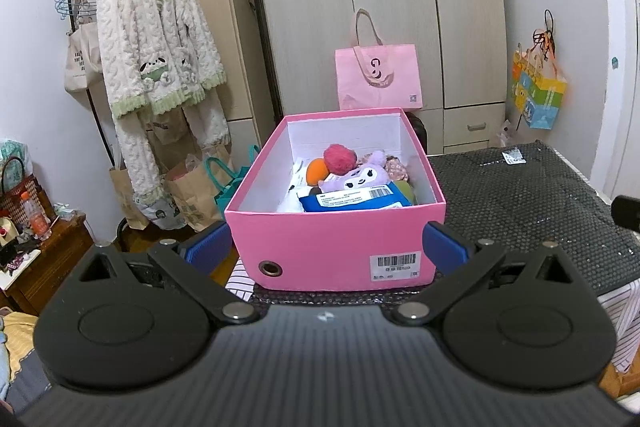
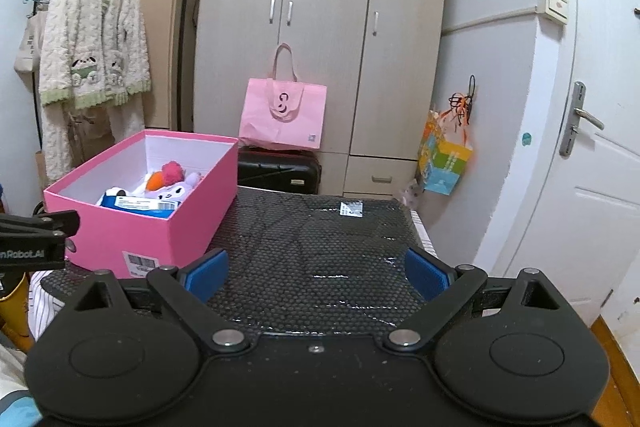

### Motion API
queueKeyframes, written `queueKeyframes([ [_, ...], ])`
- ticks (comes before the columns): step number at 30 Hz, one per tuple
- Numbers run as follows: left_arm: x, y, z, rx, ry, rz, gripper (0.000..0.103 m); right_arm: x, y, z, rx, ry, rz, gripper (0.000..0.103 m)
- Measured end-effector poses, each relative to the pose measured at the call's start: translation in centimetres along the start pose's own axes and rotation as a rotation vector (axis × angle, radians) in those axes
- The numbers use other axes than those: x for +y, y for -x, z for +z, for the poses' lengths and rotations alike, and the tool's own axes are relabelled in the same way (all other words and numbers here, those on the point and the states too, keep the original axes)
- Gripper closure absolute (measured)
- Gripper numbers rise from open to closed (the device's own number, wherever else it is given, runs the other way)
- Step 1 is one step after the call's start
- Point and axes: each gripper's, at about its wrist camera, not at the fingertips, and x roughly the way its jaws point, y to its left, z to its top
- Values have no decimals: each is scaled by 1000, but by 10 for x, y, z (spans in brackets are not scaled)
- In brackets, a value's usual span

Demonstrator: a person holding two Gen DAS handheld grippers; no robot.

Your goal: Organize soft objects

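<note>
A pink box (image 1: 320, 247) stands on the black bubble-wrap mat (image 1: 520, 195). Inside lie a purple plush toy (image 1: 362, 178), a red fuzzy ball (image 1: 340, 158), an orange ball (image 1: 317, 171) and a blue wipes pack (image 1: 356, 201). My left gripper (image 1: 326, 247) is open, its blue pads standing on either side of the box's near end, apart from it. The right wrist view has the same pink box (image 2: 132, 223) at left. My right gripper (image 2: 316, 273) is open over the bare mat (image 2: 320, 247), holding nothing. The left gripper's body (image 2: 36, 239) juts in at the left edge.
A grey wardrobe (image 2: 320, 27) and a pink tote bag (image 2: 284, 115) on a black suitcase (image 2: 280, 171) stand behind the table. A fluffy robe (image 1: 156, 59) hangs on a rack at left. Paper bags (image 1: 188, 191) sit on the floor. A door (image 2: 592, 147) is at right.
</note>
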Motion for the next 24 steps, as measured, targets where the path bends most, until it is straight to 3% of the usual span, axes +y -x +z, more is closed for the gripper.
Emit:
queueKeyframes([
  [6,3,-1,0,-4,32,-7,0,-1,3,-1,-6,-1,-14,6],
  [24,-2,1,-4,-31,-23,29,0,-8,2,-1,-1,-39,-13,6],
])
